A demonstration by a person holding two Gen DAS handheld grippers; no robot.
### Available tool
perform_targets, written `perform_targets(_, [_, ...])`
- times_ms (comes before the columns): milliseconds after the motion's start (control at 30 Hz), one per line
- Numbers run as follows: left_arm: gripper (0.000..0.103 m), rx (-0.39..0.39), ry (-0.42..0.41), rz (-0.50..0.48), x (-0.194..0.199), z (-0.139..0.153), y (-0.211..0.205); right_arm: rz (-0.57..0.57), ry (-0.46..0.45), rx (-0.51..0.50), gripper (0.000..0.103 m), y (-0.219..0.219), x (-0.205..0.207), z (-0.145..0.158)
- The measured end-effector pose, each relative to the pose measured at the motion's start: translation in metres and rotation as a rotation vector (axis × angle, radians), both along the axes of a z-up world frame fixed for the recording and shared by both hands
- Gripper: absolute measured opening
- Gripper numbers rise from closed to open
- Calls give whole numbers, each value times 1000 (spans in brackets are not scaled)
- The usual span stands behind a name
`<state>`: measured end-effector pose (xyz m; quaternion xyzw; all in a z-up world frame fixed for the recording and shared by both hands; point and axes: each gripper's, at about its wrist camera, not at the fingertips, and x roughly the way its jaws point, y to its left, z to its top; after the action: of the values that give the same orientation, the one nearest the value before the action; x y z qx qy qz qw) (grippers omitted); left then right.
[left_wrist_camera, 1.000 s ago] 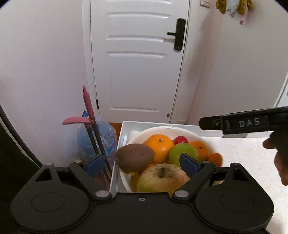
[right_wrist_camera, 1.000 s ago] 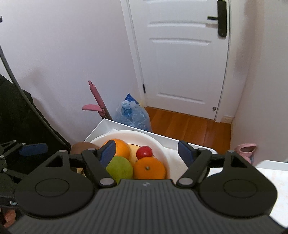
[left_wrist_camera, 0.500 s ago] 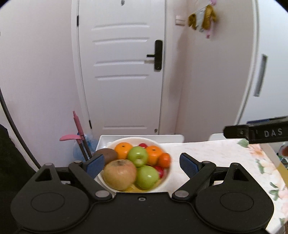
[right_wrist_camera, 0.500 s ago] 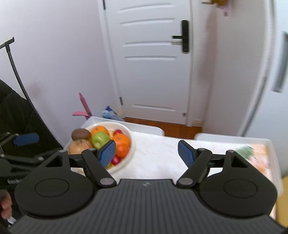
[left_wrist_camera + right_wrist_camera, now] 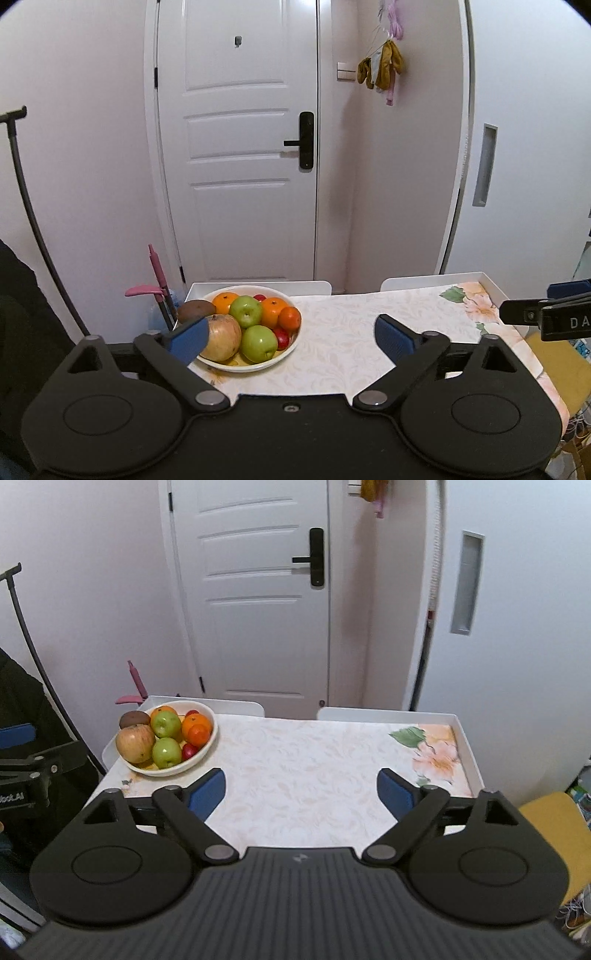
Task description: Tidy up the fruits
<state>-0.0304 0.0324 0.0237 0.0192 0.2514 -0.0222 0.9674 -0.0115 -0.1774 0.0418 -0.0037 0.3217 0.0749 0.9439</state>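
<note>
A white bowl [image 5: 258, 365] [image 5: 208, 744] heaped with fruit stands at the table's far left corner. It holds a large reddish apple [image 5: 221, 336] [image 5: 135, 743], two green apples [image 5: 259, 343] [image 5: 166, 752], oranges [image 5: 274, 312] [image 5: 197, 723], a brown kiwi [image 5: 195, 310] [image 5: 134, 719] and small red fruits. My left gripper [image 5: 290, 338] hovers back from the bowl, jaws opening wide, nothing between them. My right gripper [image 5: 301, 794] hangs over the table's middle, jaws opening, nothing in them either. Each gripper shows at the edge of the other's view.
The table [image 5: 314, 760] has a floral cloth and a raised white rim [image 5: 467, 746]. A white door [image 5: 240, 166] and wall stand behind. A pink-handled tool [image 5: 157, 280] leans at the left. A yellow seat [image 5: 554, 827] sits at the right.
Both grippers have pulled back and up from the bowl, so the whole table shows now. Their jaws have spread wider. The fruit stays in the bowl.
</note>
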Motion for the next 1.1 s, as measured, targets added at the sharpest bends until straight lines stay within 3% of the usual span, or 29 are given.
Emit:
perform_targets(333, [103,16,-26,13,-16,0,-11,-41,-14,-11,103,-11,-22,-3])
perform_targets(1100, [103,-5,-23,16,-23,-2,-7,-57,-2,-3,103,-11,-24,-3])
